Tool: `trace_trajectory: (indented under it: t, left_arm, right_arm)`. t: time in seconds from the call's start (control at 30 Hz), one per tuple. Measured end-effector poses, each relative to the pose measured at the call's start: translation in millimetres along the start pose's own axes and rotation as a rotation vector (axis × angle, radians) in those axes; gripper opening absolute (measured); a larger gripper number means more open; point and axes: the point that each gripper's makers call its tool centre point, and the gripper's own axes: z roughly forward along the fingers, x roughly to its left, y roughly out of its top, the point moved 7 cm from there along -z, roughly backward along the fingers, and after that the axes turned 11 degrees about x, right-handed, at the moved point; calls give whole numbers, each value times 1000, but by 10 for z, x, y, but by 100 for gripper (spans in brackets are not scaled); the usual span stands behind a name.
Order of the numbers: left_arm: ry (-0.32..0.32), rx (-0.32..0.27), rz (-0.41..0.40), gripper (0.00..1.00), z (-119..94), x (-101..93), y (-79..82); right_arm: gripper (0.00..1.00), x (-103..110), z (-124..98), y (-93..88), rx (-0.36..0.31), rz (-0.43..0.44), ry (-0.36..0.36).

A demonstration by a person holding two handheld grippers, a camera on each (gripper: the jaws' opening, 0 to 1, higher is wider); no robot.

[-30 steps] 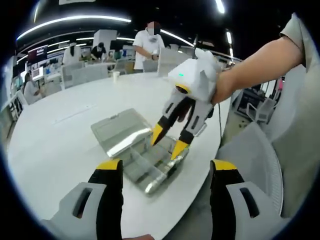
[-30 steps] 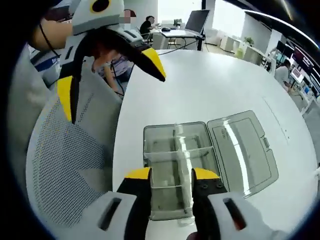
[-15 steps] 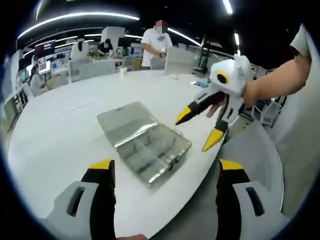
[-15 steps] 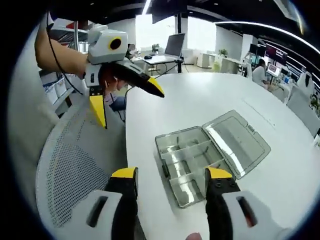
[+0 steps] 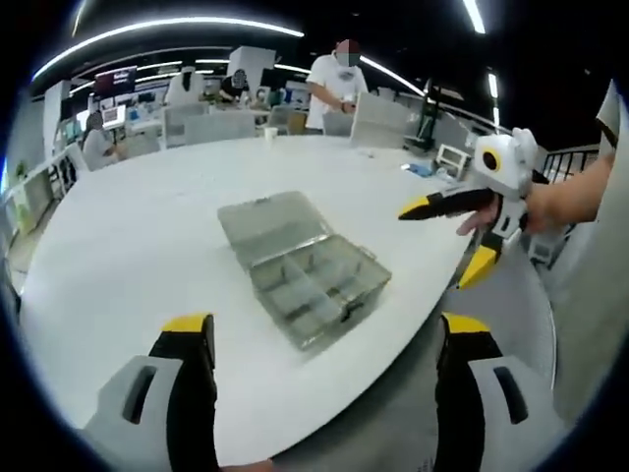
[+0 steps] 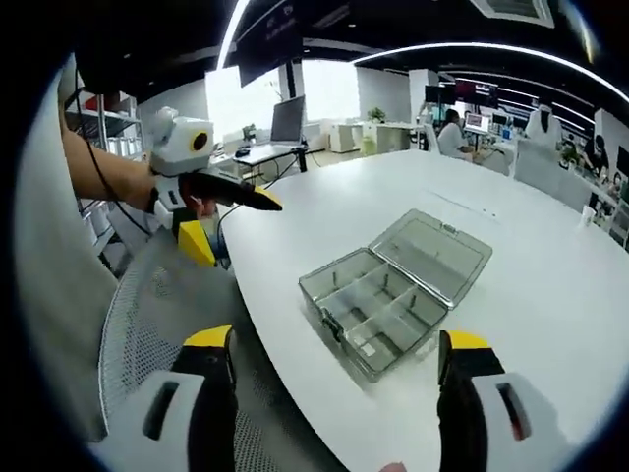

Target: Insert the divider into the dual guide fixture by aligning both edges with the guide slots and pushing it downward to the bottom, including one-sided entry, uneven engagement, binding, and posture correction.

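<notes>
Both grippers (image 5: 314, 339) (image 6: 334, 354) gape empty, off the table edge (image 5: 413, 295), box (image 5: 305, 270) apart.

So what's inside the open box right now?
The box is split by dividers into several compartments, all looking empty. Through the smoky plastic I can't tell whether any divider is seated fully down. Its lid lies flat open.

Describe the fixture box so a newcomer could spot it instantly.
On the big round white table, look near the edge closest to the grippers. The compartment box is smoky translucent plastic, its base split by thin dividers, its hinged lid lying flat open beside it. Nothing else sits near it.
</notes>
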Motion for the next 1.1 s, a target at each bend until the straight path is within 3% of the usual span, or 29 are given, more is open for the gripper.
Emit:
trace_trajectory:
  t: [0.4,1.1]
  left_arm:
    - [50,-6,-36,94,-77,-34,38]
    - [71,-8,-81,94,-96,-97,-23]
  right_arm:
    - [92,58,-127,-73,19,77,-60]
    - [93,101,-158,-107,48,111,-63]
